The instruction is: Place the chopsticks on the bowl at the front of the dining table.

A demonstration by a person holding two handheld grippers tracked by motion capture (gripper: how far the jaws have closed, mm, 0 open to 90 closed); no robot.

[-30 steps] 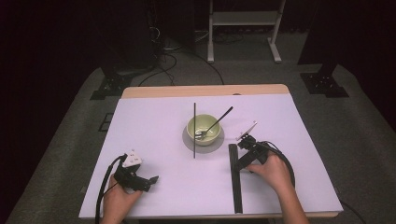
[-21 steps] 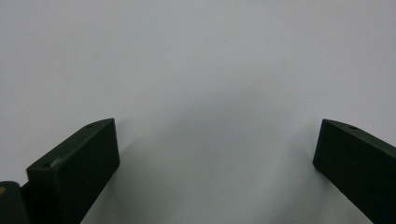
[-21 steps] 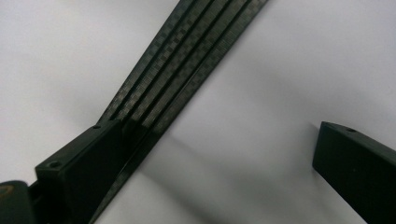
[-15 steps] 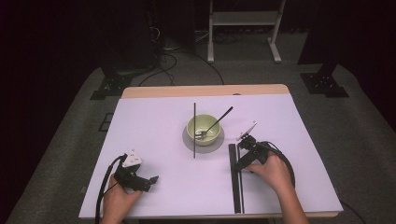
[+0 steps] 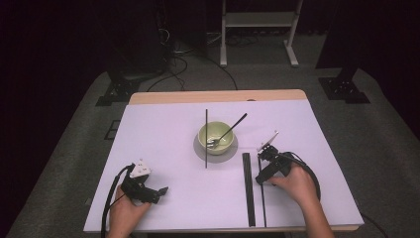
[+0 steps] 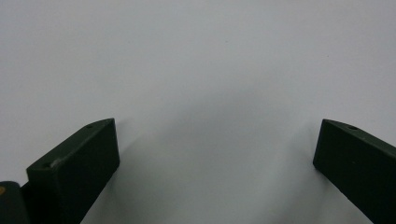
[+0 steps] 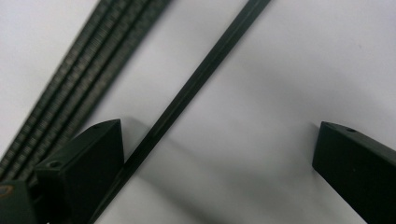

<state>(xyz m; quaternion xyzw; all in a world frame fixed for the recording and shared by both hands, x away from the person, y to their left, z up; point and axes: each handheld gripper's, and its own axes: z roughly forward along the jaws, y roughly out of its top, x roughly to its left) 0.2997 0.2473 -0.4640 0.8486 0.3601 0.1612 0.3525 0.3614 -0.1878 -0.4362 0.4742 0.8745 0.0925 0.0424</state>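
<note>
Right hand-held gripper (image 5: 263, 174): jaws apart, shifted over thin black rod (image 7: 196, 88) since earlier; pickup judged imminent. Left hand-held gripper (image 5: 148, 191): apart, idle on counter (image 5: 163, 144).

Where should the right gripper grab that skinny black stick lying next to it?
Probably at the thin black stick's middle stretch, coming straight down from above with one jaw on each long side. It lies flat on the white table, so only its narrow width fits between the jaws. The right gripper is open, the stick by one jaw.

bowl (image 5: 216, 137) – holds fork (image 5: 226, 133) | saucer (image 5: 199, 149), perhaps – under bowl
</note>
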